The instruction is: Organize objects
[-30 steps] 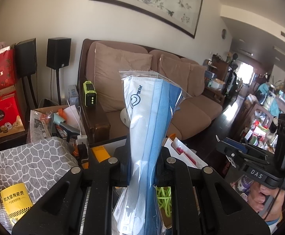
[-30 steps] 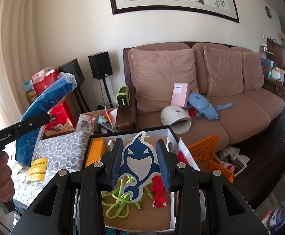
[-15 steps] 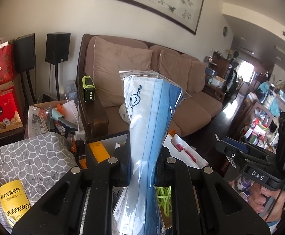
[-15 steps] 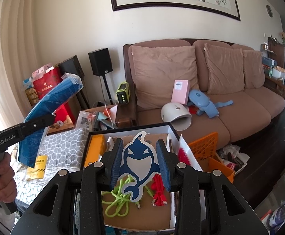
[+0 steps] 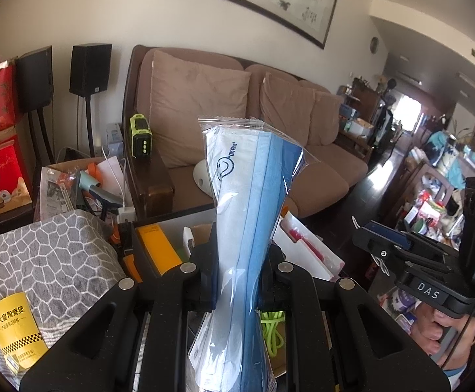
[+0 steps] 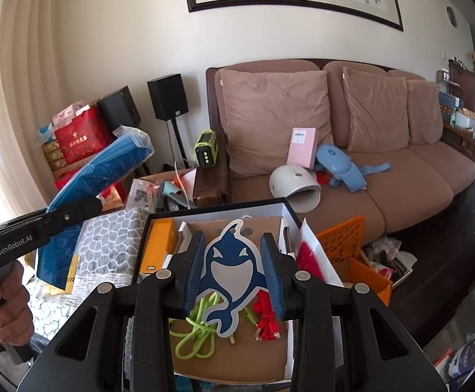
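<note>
My left gripper [image 5: 237, 268] is shut on a clear bag of blue face masks [image 5: 250, 189], which stands upright between the pads. From the right wrist view the same bag [image 6: 100, 176] shows at the left, held in the air. My right gripper [image 6: 234, 271] is shut on a flat blue-and-white shark-shaped card [image 6: 234, 261], its pads pressing both edges. Below both grippers lies an open box [image 6: 217, 209] with a cardboard insert, a green cable [image 6: 195, 330], a red cable [image 6: 265, 313] and an orange carton [image 6: 159, 245].
A brown sofa [image 6: 351, 170] behind the box carries a white dome lamp [image 6: 294, 186], a pink box [image 6: 302, 147] and a blue device [image 6: 338, 166]. A grey patterned cushion [image 5: 41, 261] lies left; an orange crate [image 6: 345, 245] sits right. Speakers [image 6: 168, 101] and red gift bags [image 6: 80, 140] stand by the wall.
</note>
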